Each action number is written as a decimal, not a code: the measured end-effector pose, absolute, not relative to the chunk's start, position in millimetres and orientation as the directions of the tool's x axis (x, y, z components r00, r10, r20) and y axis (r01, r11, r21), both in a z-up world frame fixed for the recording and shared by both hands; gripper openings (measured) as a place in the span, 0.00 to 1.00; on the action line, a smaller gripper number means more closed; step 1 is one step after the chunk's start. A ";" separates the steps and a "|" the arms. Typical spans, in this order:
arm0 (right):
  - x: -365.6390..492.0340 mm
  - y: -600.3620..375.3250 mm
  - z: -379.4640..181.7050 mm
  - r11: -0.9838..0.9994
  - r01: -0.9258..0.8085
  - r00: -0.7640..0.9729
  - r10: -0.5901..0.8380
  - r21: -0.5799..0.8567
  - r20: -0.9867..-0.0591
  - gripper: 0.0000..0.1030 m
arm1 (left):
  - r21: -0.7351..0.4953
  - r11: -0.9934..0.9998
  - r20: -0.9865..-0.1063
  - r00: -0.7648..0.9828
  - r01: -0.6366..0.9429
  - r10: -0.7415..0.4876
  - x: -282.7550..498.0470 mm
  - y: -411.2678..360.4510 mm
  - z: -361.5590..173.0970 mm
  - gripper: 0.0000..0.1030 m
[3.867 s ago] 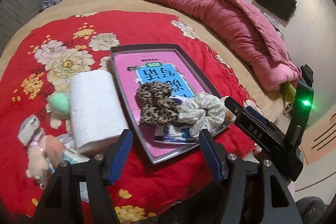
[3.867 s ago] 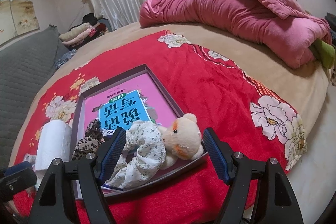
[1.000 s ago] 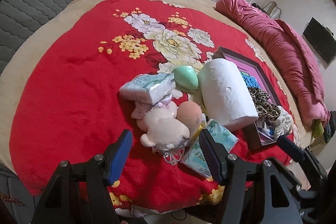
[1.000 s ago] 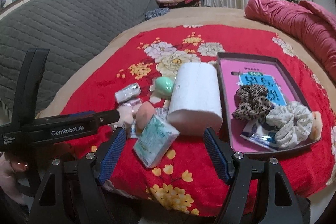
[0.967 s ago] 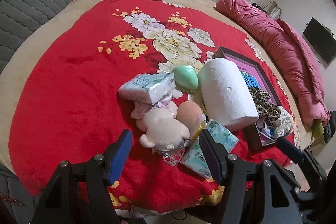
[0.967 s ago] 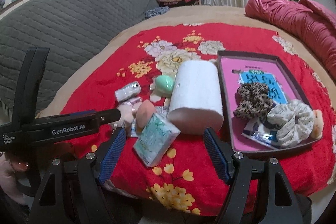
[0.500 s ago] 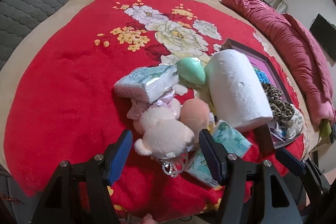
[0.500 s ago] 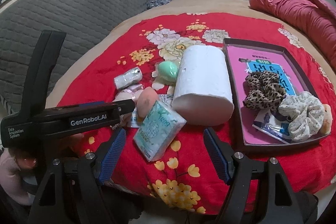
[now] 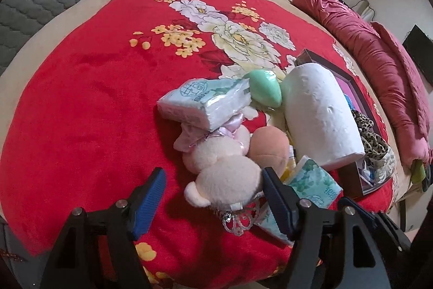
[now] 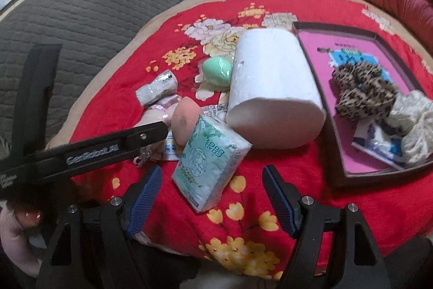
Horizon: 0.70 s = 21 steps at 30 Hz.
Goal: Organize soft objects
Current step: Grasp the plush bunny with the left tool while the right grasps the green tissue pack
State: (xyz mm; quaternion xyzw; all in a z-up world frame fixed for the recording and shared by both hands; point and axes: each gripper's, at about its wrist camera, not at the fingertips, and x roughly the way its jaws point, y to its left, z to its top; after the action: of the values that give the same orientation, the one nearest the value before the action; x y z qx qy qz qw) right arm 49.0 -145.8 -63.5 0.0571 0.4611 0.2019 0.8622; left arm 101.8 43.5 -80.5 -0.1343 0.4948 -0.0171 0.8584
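Fingers (image 9: 151, 197) of the left gripper (image 9: 213, 201) are opening around the plush (image 9: 224, 175) on the bed (image 9: 81, 99), not yet pressing it; right gripper (image 10: 212, 197) hangs wide over the tissue pack (image 10: 208, 156). Risk: closing could snag the tiara (image 9: 240, 216) or nudge the sponge (image 9: 268, 146). Plush lies head toward the camera, long axis running away toward the far pack (image 9: 205, 102).

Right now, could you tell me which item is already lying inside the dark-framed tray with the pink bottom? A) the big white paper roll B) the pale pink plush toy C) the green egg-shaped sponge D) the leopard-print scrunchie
D: the leopard-print scrunchie lies on the pink bottom of the tray, while the paper roll, green sponge and plush toy sit outside it on the red blanket.
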 end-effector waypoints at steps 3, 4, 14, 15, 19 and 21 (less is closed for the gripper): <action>56.5 -142.1 -71.4 0.911 -0.276 0.478 0.407 0.307 -0.778 0.75 | -0.249 0.962 -0.842 0.515 -0.109 -0.160 99.2 48.2 -80.7 0.70; 58.8 -140.5 -73.5 0.910 -0.268 0.476 0.409 0.315 -0.778 0.75 | -0.248 0.963 -0.842 0.516 -0.111 -0.157 98.6 49.5 -80.7 0.70; 71.2 -120.6 -78.0 0.939 -0.213 0.512 0.343 0.270 -0.788 0.75 | -0.256 0.957 -0.839 0.524 -0.139 -0.148 94.4 65.1 -81.8 0.70; 71.7 -119.7 -78.0 0.944 -0.213 0.518 0.328 0.253 -0.790 0.75 | -0.255 0.957 -0.839 0.524 -0.139 -0.147 94.1 65.6 -82.6 0.70; 72.6 -121.9 -78.8 0.956 -0.207 0.537 0.287 0.206 -0.793 0.76 | -0.249 0.958 -0.843 0.519 -0.141 -0.143 94.0 65.7 -85.6 0.70; 74.9 -124.9 -81.1 0.962 -0.201 0.541 0.265 0.183 -0.798 0.75 | -0.246 0.958 -0.844 0.518 -0.147 -0.137 93.9 65.5 -87.0 0.70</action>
State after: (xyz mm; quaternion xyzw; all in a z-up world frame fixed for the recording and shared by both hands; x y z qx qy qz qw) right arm 74.9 -124.9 -81.1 0.0347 0.4603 0.1329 0.8770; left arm 93.9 65.5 -87.0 -0.1449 0.4910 0.0029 0.8590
